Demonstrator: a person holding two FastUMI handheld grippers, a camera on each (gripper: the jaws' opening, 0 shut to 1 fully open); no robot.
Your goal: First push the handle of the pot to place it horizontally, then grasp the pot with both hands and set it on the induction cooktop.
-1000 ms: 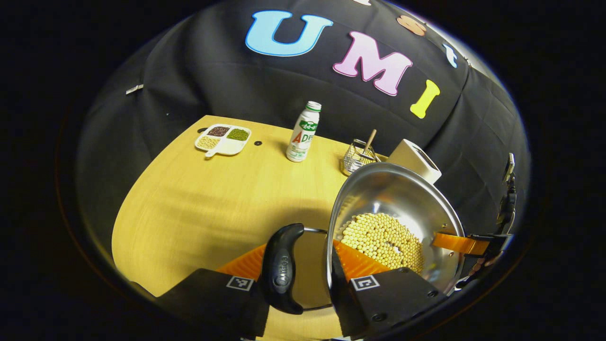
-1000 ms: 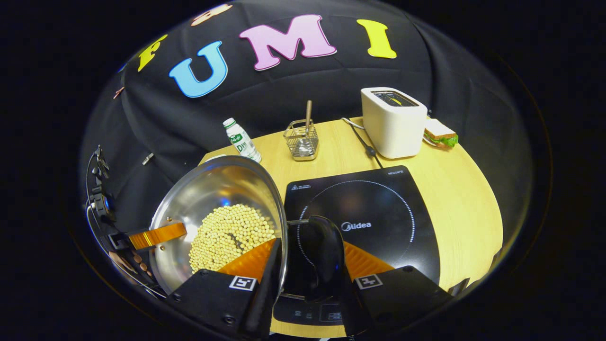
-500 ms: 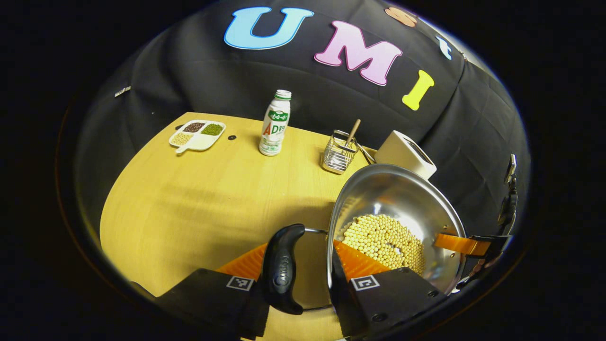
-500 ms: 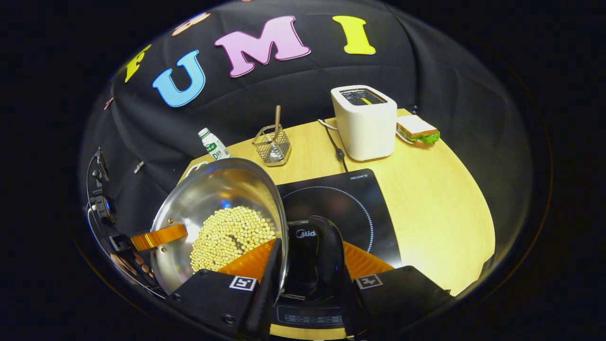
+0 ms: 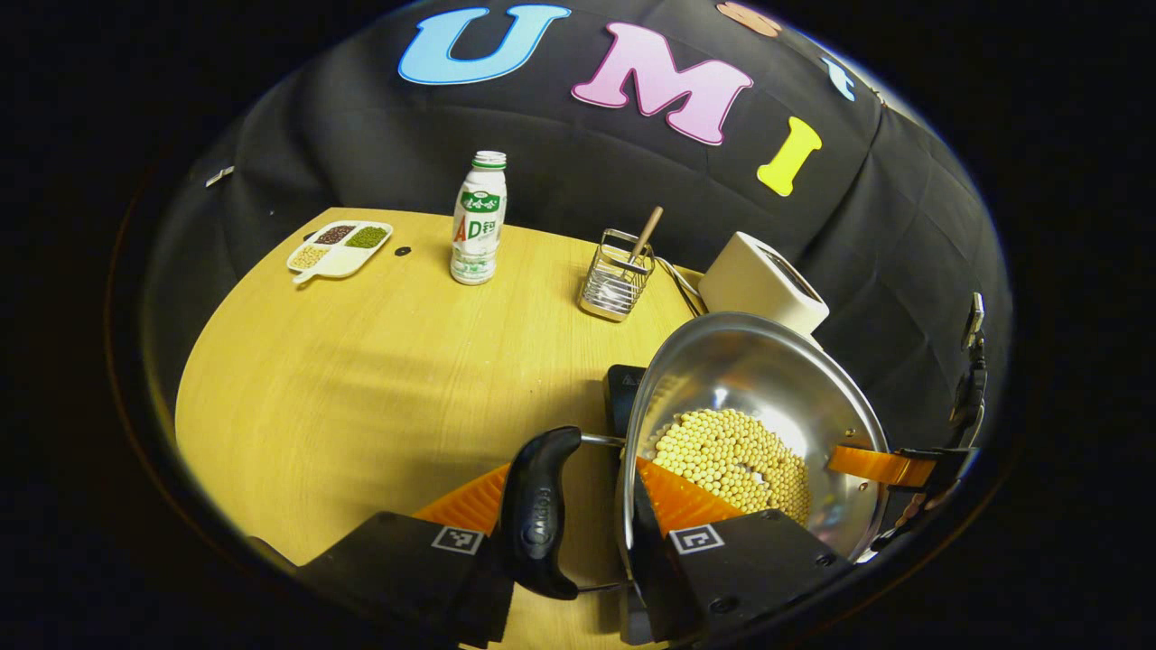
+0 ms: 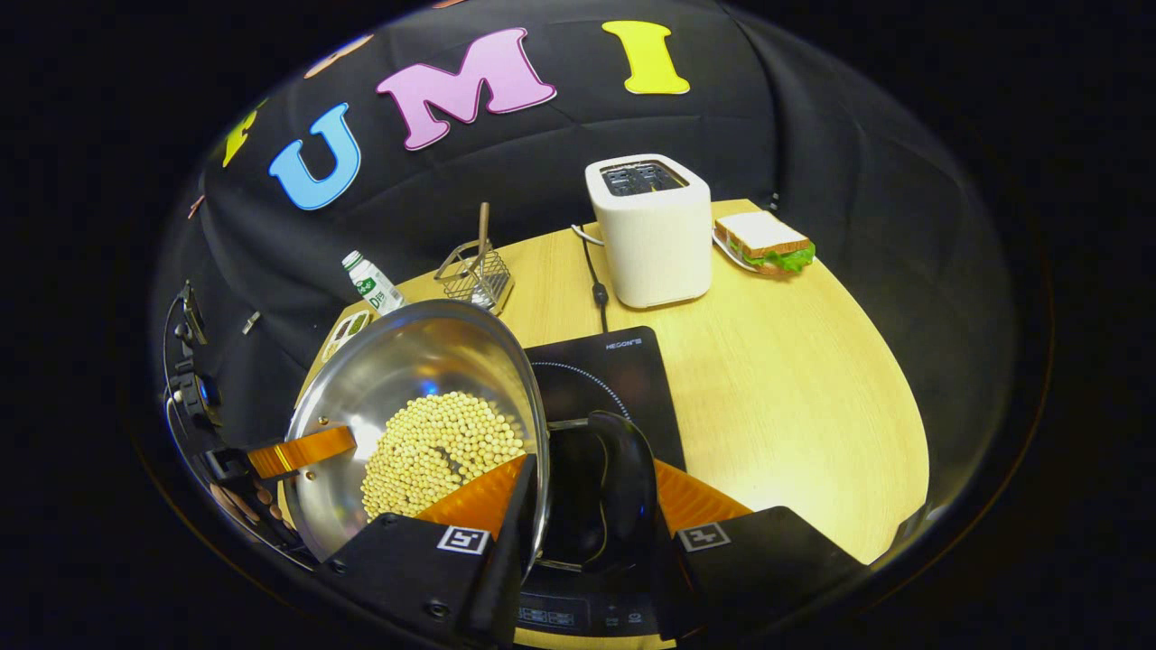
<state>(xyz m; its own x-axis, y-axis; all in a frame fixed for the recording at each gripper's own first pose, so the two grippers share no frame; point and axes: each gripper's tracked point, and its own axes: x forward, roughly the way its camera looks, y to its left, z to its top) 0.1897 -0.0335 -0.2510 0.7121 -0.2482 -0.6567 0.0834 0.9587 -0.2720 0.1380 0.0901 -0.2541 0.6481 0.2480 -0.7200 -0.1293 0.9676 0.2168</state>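
In the left gripper view, the left gripper (image 5: 578,519) is clamping the pot (image 5: 750,424) through its near black handle (image 5: 539,510), fingers closed on it; the pot is hanging above the table (image 5: 361,379), beans (image 5: 731,456) inside. Any tilt could be spilling them. Compared with a second ago, the bottle (image 5: 478,218) is sitting farther off.

In the right gripper view, the right gripper (image 6: 587,524) is closing on the other handle (image 6: 623,487) over the induction cooktop (image 6: 623,379), which is now lying more beneath the pot; releasing unevenly could be dropping it off-centre
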